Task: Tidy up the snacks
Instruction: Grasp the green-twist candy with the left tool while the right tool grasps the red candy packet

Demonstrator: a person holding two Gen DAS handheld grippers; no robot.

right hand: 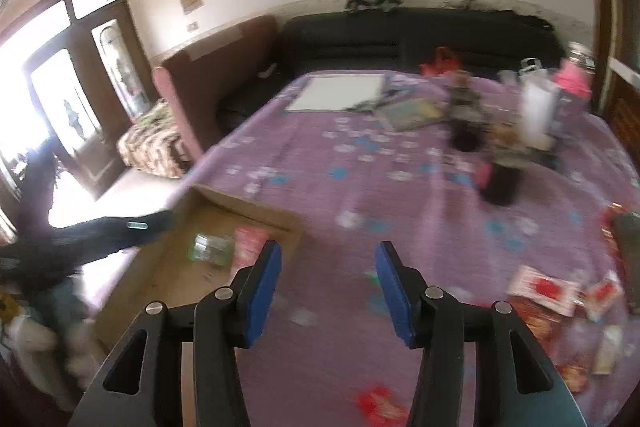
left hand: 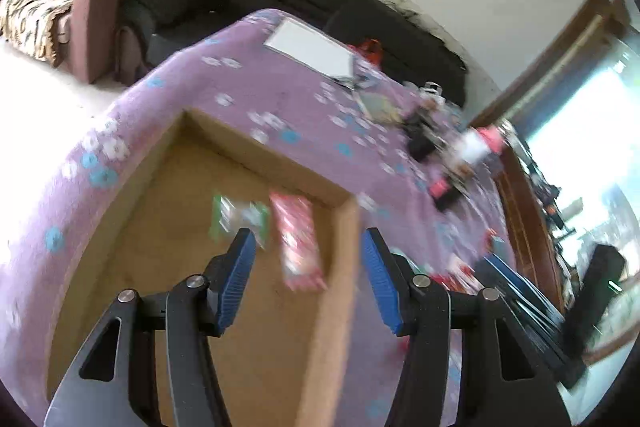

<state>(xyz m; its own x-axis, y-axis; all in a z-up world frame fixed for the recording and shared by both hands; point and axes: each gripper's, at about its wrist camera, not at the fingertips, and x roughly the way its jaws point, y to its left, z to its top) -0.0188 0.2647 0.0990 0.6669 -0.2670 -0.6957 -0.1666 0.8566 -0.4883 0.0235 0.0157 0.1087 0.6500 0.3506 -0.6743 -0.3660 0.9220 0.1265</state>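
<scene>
Packets in cardboard box, print blurred beyond reading.

The desk is covered by a purple cloth with white and blue flowers. At its near left corner sits an open cardboard box, and at the far side lie a white board and a booklet. Dark jars and a white container stand to the right, with red-and-white snack packets scattered on the cloth near the right edge.
</scene>
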